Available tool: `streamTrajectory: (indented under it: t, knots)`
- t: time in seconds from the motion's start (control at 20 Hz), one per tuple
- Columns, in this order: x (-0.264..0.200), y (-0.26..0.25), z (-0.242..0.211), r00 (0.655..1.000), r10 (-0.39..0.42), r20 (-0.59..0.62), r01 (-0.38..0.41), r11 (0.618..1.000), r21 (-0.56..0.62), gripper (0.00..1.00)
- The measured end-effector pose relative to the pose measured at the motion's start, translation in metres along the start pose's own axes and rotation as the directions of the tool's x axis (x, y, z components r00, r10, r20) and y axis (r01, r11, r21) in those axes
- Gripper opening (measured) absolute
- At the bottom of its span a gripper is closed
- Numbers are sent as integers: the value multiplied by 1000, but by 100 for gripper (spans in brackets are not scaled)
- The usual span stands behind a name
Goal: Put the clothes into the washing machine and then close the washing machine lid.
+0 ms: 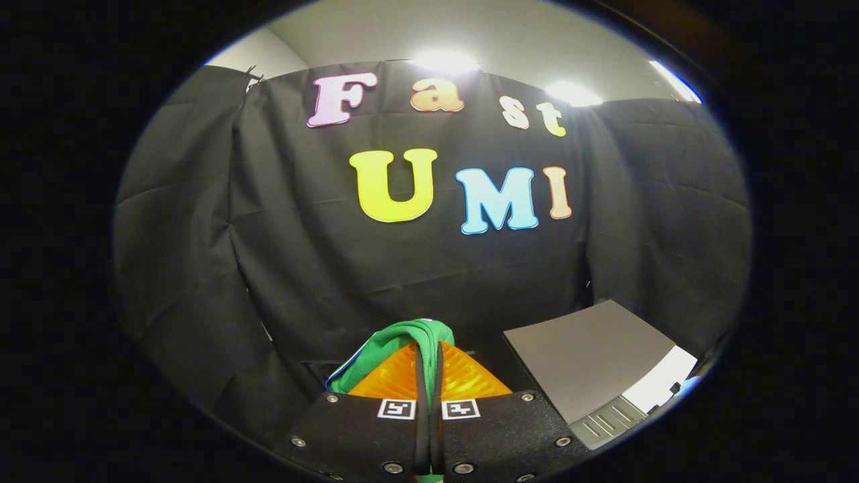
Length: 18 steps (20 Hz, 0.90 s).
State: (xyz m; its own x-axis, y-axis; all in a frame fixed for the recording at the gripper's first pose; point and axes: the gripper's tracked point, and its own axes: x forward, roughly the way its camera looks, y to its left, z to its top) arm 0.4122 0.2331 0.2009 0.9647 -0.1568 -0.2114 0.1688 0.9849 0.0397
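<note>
You have in view: one gripper (428, 365), its two fingers (392, 379) closed together, pinching cloth. One green garment (396, 339), held between those fingers and bunched over their tips. One washing machine (607, 419) beyond them, with one grey lid (587, 359) raised open.

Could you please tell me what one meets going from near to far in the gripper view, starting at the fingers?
Fingers closed on the green garment → washing machine lid, off to the side → black cloth wall.
</note>
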Motion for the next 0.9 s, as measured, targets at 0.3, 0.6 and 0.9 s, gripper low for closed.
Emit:
streamTrajectory:
  t: [0.3,0.6,0.9]
  knots:
    - [7,33,-26,1000,21,-13,-21,998,-56,0]
    - [29,50,-81,997,33,-74,-40,995,-91,0]
    - [65,44,-149,988,21,-153,-36,995,-92,0]
